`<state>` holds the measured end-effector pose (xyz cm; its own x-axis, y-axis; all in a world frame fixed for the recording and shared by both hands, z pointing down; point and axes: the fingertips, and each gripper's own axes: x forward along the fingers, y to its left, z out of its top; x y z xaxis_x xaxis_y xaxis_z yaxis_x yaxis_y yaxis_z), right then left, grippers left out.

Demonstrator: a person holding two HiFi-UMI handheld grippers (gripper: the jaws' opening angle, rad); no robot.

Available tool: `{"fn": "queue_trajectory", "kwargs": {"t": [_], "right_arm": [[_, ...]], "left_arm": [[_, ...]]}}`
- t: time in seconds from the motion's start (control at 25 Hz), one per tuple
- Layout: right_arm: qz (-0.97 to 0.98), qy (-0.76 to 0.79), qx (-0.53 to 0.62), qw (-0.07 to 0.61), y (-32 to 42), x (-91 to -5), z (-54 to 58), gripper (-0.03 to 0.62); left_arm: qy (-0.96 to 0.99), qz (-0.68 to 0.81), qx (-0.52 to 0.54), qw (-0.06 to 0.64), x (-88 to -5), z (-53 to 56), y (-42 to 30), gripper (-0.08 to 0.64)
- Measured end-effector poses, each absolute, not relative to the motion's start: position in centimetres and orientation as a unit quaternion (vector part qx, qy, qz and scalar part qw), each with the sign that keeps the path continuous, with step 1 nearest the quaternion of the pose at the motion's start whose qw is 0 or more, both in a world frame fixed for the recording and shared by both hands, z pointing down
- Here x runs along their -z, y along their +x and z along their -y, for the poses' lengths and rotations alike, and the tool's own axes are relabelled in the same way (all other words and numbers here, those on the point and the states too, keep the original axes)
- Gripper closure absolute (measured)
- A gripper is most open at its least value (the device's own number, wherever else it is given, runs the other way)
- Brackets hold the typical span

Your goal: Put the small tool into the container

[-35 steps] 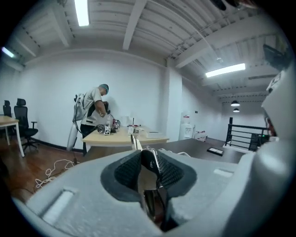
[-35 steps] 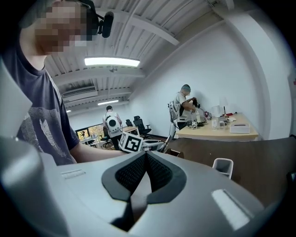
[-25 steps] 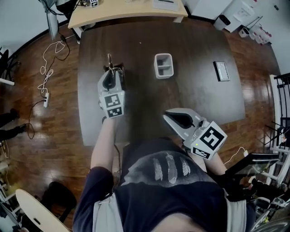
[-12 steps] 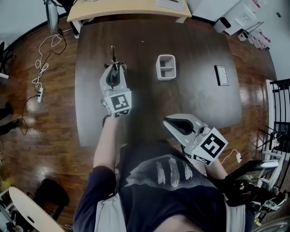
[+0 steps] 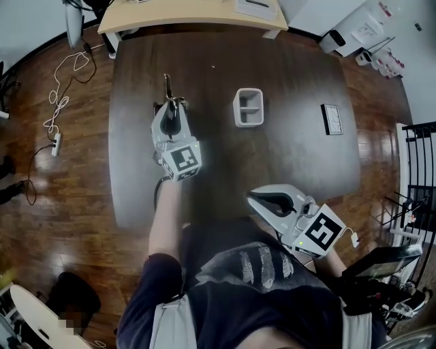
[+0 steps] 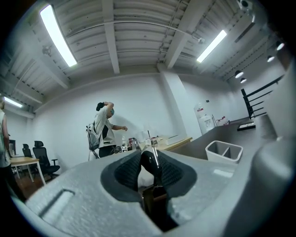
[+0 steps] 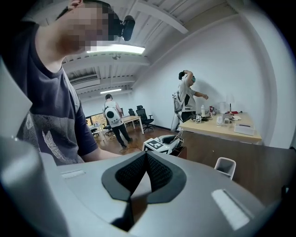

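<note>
My left gripper (image 5: 173,108) hangs over the dark table (image 5: 286,163), left of the middle, shut on the small tool (image 5: 167,86). The tool is slim, and its thin metal end sticks out past the jaws toward the far edge. In the left gripper view the small tool (image 6: 152,159) stands pinched between the ribbed pads. The white two-compartment container (image 5: 248,107) stands to the right of that gripper and shows as well in the left gripper view (image 6: 224,151). My right gripper (image 5: 261,199) is shut and holds nothing, close to the body at the near edge.
A dark flat rectangular thing (image 5: 332,119) lies on the table's right side. A light wooden desk (image 5: 191,13) stands beyond the far edge. Cables (image 5: 61,82) trail over the wooden floor at left. People stand in the room's background (image 6: 105,132).
The right gripper has drawn back toward the body. The left gripper keeps its hold on the tool and has shifted only a little nearer the container.
</note>
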<state>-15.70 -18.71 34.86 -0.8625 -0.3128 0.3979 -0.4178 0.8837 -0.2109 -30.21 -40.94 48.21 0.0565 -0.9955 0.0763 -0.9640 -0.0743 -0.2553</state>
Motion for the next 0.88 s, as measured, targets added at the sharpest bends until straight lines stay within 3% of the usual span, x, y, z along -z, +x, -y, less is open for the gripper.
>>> {"fn": "queue_trajectory", "kwargs": {"t": [0.36, 0.72, 0.88], "right_arm": [[0.956, 0.181, -0.154, 0.17, -15.7, -35.1, 19.2, 0.592], [0.96, 0.174, -0.158, 0.154, -16.4, -35.4, 19.4, 0.592], [0.957, 0.183, -0.157, 0.162, -16.8, -35.8, 19.4, 0.592]], "left_arm": [[-0.722, -0.68, 0.109, 0.061, -48.7, 39.0, -30.0, 0.479], [-0.72, -0.685, 0.103, -0.044, -51.6, 35.8, -31.8, 0.479], [-0.722, -0.68, 0.114, -0.058, -52.3, 35.3, -31.7, 0.479]]}}
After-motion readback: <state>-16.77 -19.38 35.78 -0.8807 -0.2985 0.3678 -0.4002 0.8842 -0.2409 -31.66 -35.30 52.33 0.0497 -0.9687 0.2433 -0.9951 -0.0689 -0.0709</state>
